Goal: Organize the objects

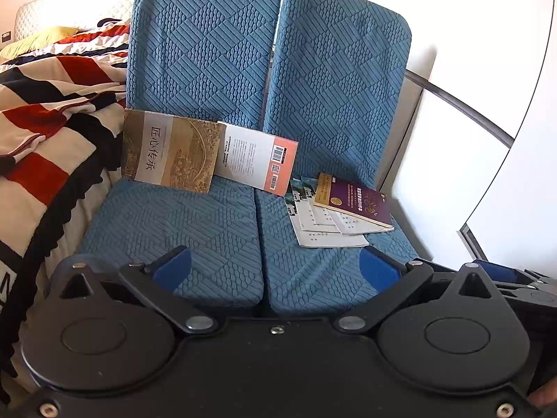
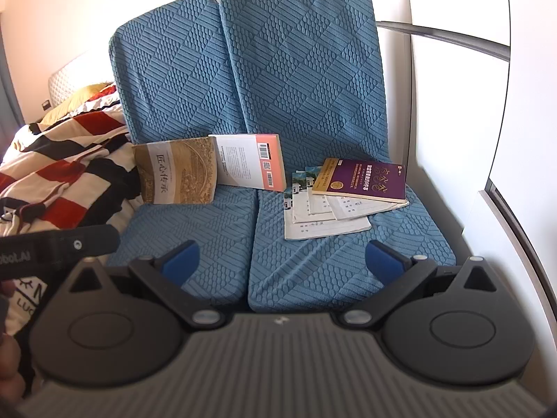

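A brown-and-gold book [image 1: 167, 151] [image 2: 175, 171] leans against the back of the left blue seat. Beside it leans a white book with an orange strip [image 1: 256, 158] [image 2: 249, 162]. On the right seat cushion a purple book [image 1: 353, 200] [image 2: 362, 181] lies on top of several thin white booklets [image 1: 320, 224] [image 2: 320, 216]. My left gripper [image 1: 276, 270] hangs open over the front of the seats, nothing between its blue pads. My right gripper [image 2: 282, 259] is likewise open and empty, well short of the books.
Two blue textured seats [image 1: 195, 230] [image 2: 334, 264] stand side by side. A striped red, black and cream blanket [image 1: 45, 132] [image 2: 69, 177] lies on a bed to the left. White panels and a grey rail [image 1: 459, 106] [image 2: 442, 35] are on the right.
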Demonstrator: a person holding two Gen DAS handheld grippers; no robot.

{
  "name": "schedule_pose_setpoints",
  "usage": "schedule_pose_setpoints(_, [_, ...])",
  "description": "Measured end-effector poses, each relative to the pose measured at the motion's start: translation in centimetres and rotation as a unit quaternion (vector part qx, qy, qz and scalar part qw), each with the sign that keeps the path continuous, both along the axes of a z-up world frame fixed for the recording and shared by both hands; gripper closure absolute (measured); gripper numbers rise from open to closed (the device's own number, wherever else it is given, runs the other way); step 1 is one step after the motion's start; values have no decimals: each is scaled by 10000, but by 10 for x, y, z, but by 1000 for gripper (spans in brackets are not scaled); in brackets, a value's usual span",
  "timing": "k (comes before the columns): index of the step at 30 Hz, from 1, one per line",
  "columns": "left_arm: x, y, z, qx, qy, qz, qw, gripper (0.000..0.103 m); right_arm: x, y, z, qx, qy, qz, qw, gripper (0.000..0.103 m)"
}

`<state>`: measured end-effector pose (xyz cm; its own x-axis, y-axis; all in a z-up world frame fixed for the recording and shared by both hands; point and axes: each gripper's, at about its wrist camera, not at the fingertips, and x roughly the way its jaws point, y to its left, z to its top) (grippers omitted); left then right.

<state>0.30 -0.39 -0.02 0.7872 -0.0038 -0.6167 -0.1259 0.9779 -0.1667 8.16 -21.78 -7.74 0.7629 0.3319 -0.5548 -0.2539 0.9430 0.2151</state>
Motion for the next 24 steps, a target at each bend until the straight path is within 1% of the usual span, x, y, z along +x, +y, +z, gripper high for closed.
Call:
schedule_pose_setpoints(16, [-5, 0, 2, -13, -24, 9, 10000, 0, 0, 0, 0, -4, 7, -28, 10000, 0])
schedule_pose_setpoints(24, [0, -1, 0, 2, 0, 8, 10000, 0, 0, -1, 0, -7, 11, -32, 10000, 0])
